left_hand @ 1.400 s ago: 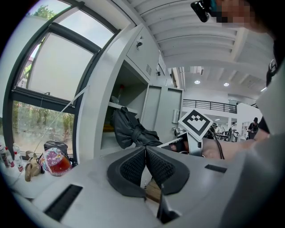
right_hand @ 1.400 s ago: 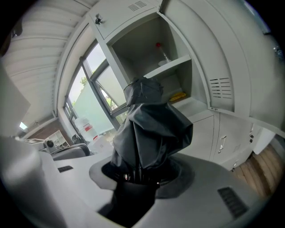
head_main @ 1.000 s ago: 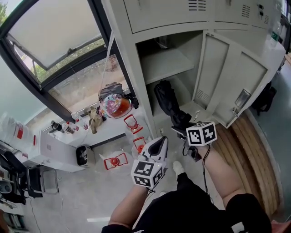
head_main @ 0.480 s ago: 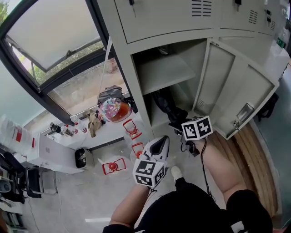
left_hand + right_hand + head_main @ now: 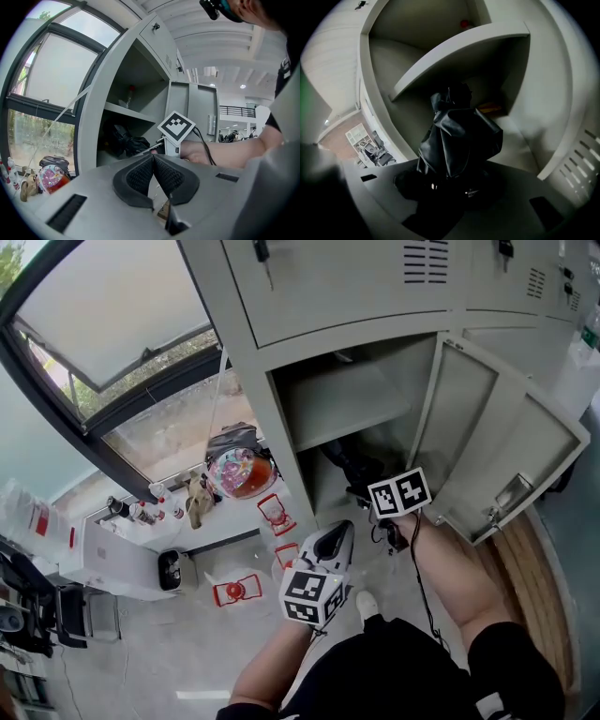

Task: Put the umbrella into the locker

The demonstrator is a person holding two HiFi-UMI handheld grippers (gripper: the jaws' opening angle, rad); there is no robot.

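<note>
The black folded umbrella (image 5: 349, 465) (image 5: 459, 136) sticks from my right gripper (image 5: 364, 491) (image 5: 451, 186), which is shut on its lower end. Its far end is inside the lower compartment of the open grey locker (image 5: 281, 432), under the shelf (image 5: 349, 401) (image 5: 454, 51). From the left gripper view the umbrella (image 5: 123, 140) shows as a dark bundle in that compartment, beside the right gripper's marker cube (image 5: 176, 131). My left gripper (image 5: 337, 531) (image 5: 153, 158) hangs back in front of the locker, shut with nothing between its pads.
The locker door (image 5: 511, 451) stands swung open on the right. Left of the locker a window sill carries a bag with colourful contents (image 5: 238, 471) and small bottles (image 5: 141, 507). Red items (image 5: 272, 514) lie on the floor below. A small red thing (image 5: 464, 23) sits at the upper compartment's back.
My right gripper has pushed the umbrella farther into the lower compartment. The left gripper has drifted along toward the locker, still shut.
</note>
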